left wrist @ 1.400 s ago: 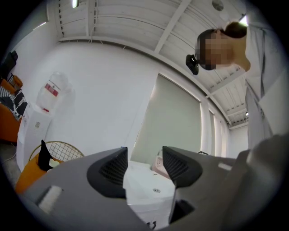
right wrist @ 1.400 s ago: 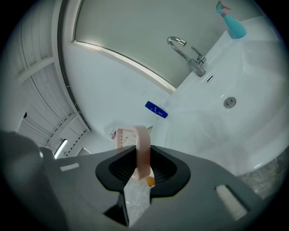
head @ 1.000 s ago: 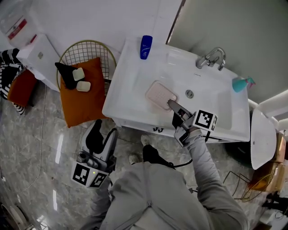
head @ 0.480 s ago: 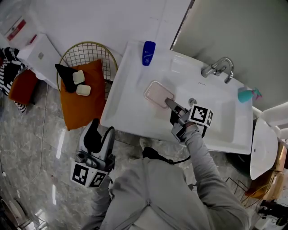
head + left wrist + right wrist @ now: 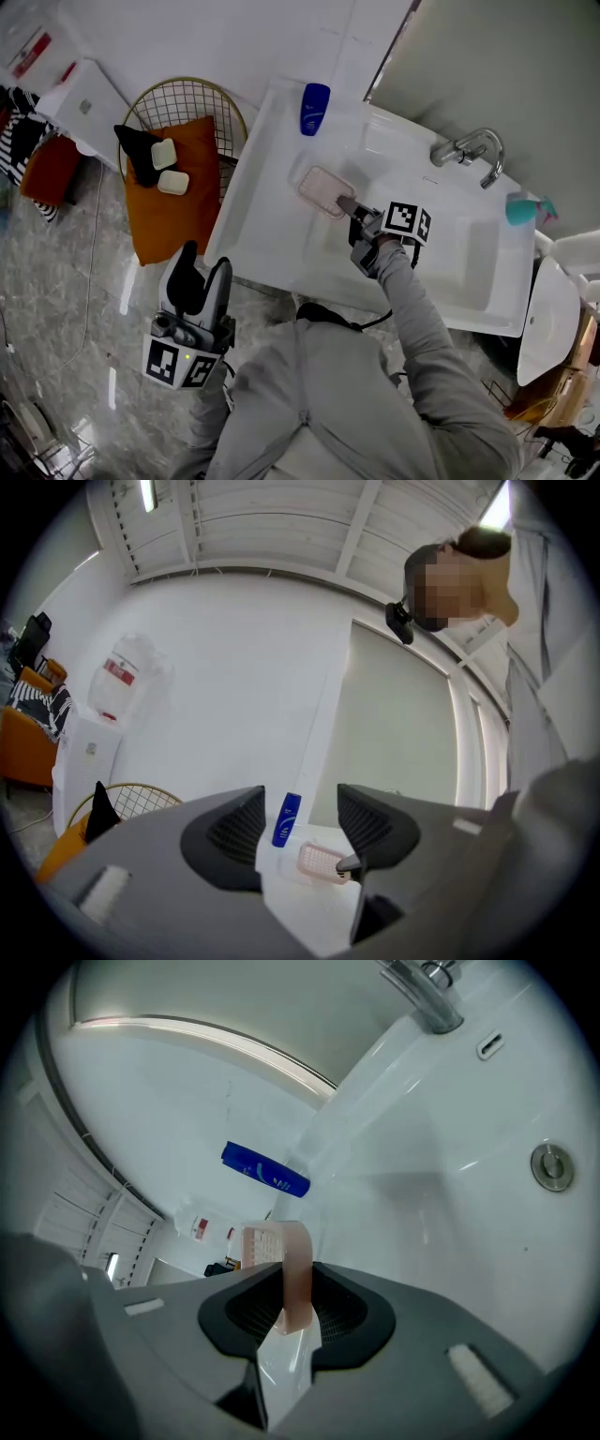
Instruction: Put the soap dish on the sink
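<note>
The pink soap dish (image 5: 322,189) hangs over the left part of the white sink (image 5: 246,222), near the basin's left slope. My right gripper (image 5: 350,208) is shut on the dish's near rim. In the right gripper view that rim (image 5: 296,1274) stands edge-on, pinched between the jaws of the right gripper (image 5: 294,1314). My left gripper (image 5: 200,270) hangs low in front of the sink, open and holding nothing. In the left gripper view the dish (image 5: 319,862) shows through the gap of that open left gripper (image 5: 300,832).
A blue bottle (image 5: 314,108) lies on the sink's back left corner. The faucet (image 5: 467,150) stands at the back, and the drain (image 5: 551,1166) lies in the basin. A wire basket (image 5: 192,103) left of the sink holds an orange cushion (image 5: 173,220) with two soap bars (image 5: 168,166). A teal object (image 5: 521,208) sits at the right.
My right gripper has carried the soap dish lower and toward the sink's back left. The left gripper has shifted a little in front of the sink, still open.
</note>
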{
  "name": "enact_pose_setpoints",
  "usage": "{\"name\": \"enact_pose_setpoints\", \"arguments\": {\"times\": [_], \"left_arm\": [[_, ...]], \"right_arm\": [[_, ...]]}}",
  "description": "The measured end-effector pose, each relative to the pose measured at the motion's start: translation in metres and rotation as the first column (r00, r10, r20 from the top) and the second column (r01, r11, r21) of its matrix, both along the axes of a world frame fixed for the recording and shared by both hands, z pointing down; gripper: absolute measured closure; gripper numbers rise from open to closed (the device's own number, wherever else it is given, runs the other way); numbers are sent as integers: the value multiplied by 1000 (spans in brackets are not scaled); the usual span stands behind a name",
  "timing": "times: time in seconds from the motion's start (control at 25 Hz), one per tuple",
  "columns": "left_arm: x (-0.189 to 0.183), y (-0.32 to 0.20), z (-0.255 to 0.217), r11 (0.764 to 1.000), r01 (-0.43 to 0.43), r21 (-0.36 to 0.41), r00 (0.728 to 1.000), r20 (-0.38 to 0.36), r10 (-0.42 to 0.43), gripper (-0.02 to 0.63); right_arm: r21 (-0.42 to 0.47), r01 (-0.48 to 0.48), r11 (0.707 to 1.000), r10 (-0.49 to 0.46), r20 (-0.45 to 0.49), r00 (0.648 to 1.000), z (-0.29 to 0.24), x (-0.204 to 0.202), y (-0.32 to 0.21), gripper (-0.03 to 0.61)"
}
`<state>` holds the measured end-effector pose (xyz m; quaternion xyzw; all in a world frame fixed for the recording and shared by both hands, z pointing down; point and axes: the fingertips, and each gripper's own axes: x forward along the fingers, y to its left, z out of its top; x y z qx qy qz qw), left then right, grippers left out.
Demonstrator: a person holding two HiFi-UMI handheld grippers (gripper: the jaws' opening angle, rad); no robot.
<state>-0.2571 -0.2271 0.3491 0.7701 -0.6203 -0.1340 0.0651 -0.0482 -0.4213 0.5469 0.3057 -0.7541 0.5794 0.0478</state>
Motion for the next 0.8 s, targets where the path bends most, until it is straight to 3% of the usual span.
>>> {"name": "enact_pose_setpoints", "arguments": {"times": [0.4, 0.8], "left_arm": [[1, -17, 6, 999, 28, -22, 1000, -4, -29, 353], [-5, -21, 9, 999, 47, -26, 999, -10, -47, 353]], "right_arm": [[-131, 51, 990, -53, -10, 999, 37, -12, -19, 497], [-155, 101, 983, -111, -55, 992, 46, -28, -24, 497]]}}
